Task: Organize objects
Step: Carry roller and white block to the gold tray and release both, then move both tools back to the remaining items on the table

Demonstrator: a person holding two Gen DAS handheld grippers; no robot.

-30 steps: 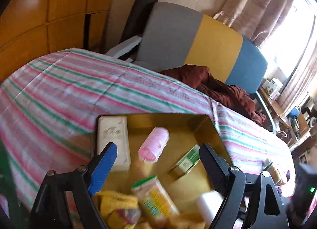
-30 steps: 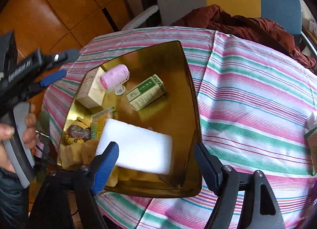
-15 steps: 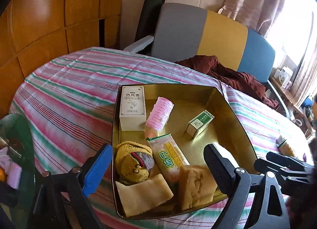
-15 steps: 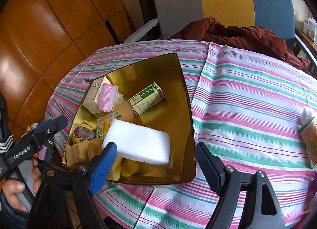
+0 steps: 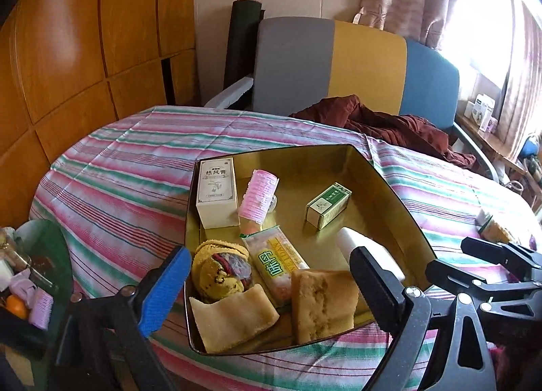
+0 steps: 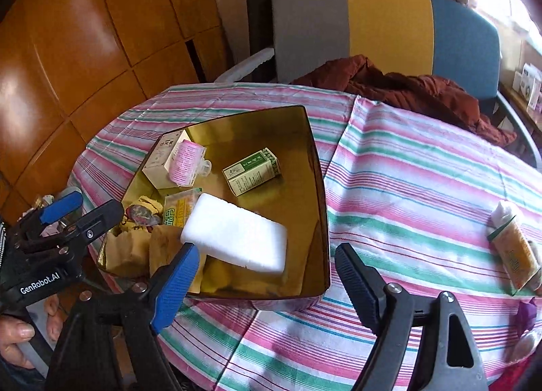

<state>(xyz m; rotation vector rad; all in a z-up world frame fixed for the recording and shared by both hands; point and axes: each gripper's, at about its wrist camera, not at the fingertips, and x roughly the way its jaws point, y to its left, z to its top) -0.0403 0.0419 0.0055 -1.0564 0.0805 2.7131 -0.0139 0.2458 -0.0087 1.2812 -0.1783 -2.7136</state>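
Both grippers are seen spread wide with nothing between their fingers: the left gripper (image 5: pixel 267 286) is held over the near edge of the shallow gold-coloured metal tray (image 5: pixel 399 201), and the right gripper (image 6: pixel 264 276) over that tray's near right corner. The left gripper's figure has risen, though its jaws are now nearly steady. The tray is set on the round counter covered by a pink, green and white striped cloth (image 5: pixel 128 167). Inside the tray, a tall cream cardboard box (image 5: pixel 216 193) is laid at the far left, with a pink ribbed roll (image 5: pixel 259 194) just beside it. A small green-and-white carton (image 5: pixel 328 205) is placed toward the tray's right side. At the tray's near edge are gathered a yellow knitted pouch (image 5: pixel 216 270), a green-lettered snack packet (image 5: pixel 276 260) and two tan sponge blocks (image 5: pixel 323 303). A white foam block (image 6: pixel 237 233) is leaned against the tray's near contents. Well apart from the tray, to its right, an orange packaged snack (image 6: pixel 515 252) is left on the cloth.
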